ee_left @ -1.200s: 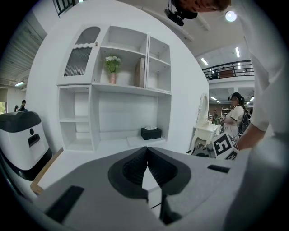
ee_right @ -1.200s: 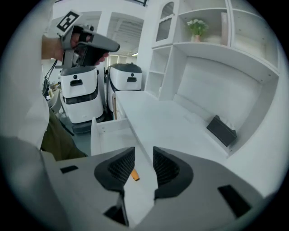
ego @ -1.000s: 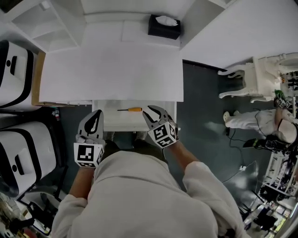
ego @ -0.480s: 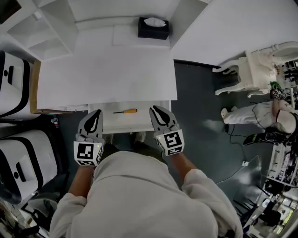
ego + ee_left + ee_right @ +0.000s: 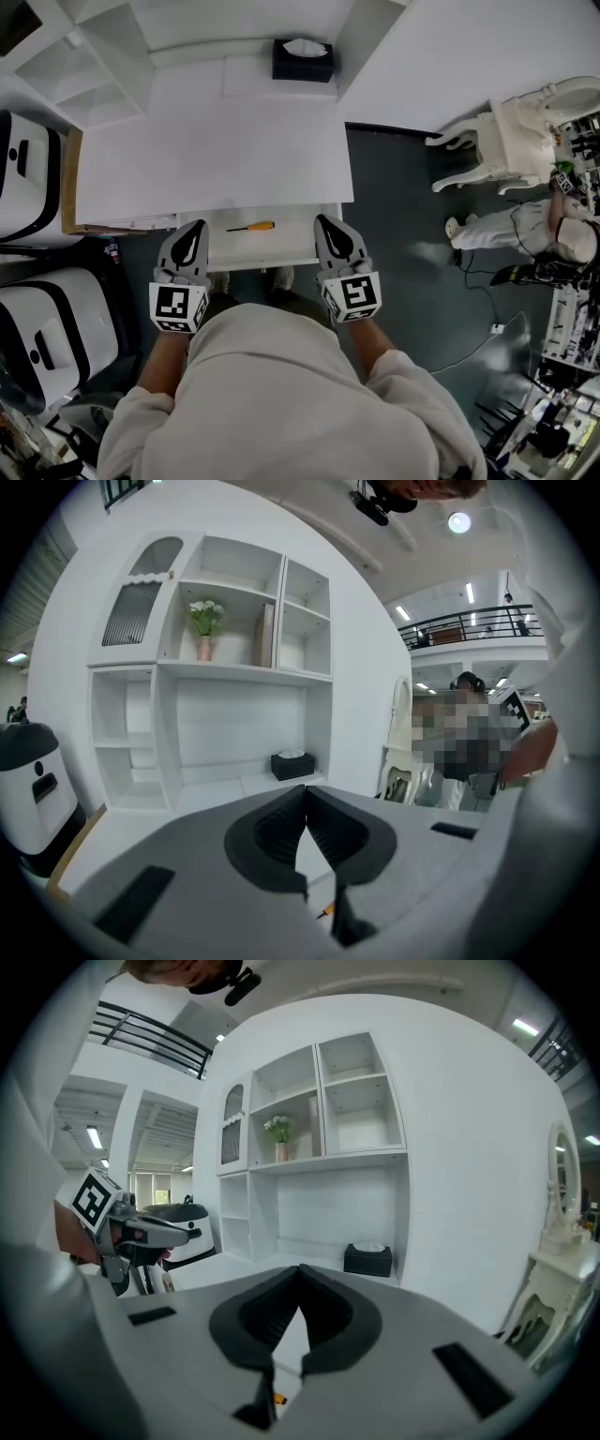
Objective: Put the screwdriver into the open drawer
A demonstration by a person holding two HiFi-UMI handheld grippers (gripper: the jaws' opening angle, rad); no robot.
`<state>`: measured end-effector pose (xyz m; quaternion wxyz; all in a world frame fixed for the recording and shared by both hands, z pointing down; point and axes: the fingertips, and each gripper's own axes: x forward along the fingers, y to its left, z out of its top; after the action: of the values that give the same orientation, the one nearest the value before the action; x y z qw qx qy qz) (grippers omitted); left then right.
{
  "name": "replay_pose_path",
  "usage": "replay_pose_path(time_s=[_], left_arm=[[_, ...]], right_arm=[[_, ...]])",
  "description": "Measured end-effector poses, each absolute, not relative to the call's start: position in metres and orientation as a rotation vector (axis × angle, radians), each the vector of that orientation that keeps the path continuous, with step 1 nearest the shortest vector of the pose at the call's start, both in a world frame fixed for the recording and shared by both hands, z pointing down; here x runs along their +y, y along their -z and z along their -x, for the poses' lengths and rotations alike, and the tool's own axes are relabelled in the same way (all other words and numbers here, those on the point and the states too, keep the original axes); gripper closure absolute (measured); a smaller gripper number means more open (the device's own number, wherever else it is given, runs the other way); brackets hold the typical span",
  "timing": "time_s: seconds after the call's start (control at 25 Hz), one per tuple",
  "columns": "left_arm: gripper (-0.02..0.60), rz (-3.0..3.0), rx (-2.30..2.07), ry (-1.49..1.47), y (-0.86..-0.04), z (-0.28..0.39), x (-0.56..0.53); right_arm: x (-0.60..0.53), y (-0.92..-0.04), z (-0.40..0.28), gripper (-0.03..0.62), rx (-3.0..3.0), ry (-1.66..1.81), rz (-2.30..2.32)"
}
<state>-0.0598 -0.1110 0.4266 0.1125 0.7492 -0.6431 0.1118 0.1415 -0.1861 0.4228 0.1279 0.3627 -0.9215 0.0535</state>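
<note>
Both hover at lower centre, clenched on nothing: left gripper (image 5: 194,228), and right gripper (image 5: 328,222), its jaws just closed. Between them the screwdriver (image 5: 253,226) lies in the open drawer (image 5: 281,247).

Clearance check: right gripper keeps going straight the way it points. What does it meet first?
Probably the white desk top. The right gripper, its fingers just closed on nothing, points across it, right of the screwdriver in the drawer. The tissue box stands farther back. Depth is unclear.
</note>
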Motion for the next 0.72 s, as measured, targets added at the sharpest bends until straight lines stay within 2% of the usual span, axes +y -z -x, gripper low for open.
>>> replay_pose_path(time_s=[0.72], left_arm=[[0.577, -2.208, -1.892, -0.338, -0.4232, 0.0581, -0.1129]], right_arm=[[-0.1876, -0.4159, -0.1442, 0.591, -2.691, -0.139, -1.074]])
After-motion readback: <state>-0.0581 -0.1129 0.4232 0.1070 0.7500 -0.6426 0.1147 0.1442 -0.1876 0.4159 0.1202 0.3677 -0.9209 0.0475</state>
